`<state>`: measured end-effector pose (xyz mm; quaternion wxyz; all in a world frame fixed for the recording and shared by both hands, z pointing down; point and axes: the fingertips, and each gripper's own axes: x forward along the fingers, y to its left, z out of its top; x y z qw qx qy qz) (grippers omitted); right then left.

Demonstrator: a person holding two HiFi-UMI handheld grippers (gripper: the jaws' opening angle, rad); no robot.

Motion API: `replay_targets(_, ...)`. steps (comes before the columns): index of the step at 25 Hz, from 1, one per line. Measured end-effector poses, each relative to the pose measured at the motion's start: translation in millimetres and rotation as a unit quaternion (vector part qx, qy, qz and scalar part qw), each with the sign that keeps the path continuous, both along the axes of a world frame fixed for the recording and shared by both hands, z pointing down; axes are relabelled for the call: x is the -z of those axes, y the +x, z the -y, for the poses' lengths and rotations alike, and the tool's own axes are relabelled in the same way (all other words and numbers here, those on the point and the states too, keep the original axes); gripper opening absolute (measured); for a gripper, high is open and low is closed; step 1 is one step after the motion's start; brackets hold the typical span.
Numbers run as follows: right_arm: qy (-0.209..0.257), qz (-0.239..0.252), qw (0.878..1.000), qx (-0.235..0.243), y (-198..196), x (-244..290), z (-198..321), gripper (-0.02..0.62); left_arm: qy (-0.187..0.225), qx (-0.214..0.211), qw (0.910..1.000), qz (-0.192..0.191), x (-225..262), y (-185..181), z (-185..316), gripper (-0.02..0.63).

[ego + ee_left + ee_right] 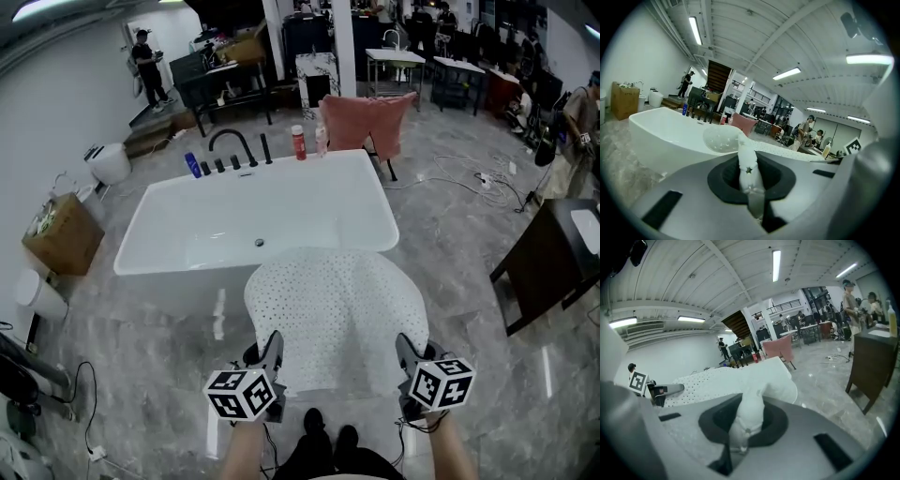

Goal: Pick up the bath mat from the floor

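Your two forearms reach forward side by side from the bottom edge of the head view, one gripper in each hand. Both tools point ahead and slightly downward, their marker cubes facing up toward you. The left gripper point(271, 349) is clenched on the near left corner of the bath mat point(337, 314); its own view shows a pinch of white rubber squeezed between the jaws. The right gripper point(407, 351) is clamped the same way on the near right corner, with a fold of mat bunched between its jaws.

Below the tools is a grey marbled floor point(450, 234) in a large open workroom with white walls and strip lights overhead. A white freestanding bathtub point(234, 220) stands just ahead of both grippers, with a black faucet point(232, 142) and a red bottle point(298, 142) on its far rim. Beyond it is a pink chair point(367, 122). A cardboard box point(61, 234) sits off to the left of the left gripper, and a dark cabinet point(548, 262) to the right of the right gripper.

The white, hole-dotted mat is stretched between the two tools and spreads forward from them, off the floor at your end. Its far rounded edge overlaps the tub's near rim in the head view; I cannot tell whether it touches the rim.
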<state>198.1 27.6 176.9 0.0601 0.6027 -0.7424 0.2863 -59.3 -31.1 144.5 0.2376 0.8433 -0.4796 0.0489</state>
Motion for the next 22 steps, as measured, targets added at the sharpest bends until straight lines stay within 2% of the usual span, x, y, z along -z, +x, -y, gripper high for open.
replay_targets(22,0.032,-0.038,0.999,0.0,25,24,-16,0.028,0.037,-0.001,0.9993,0.001,31,22,-17,0.021)
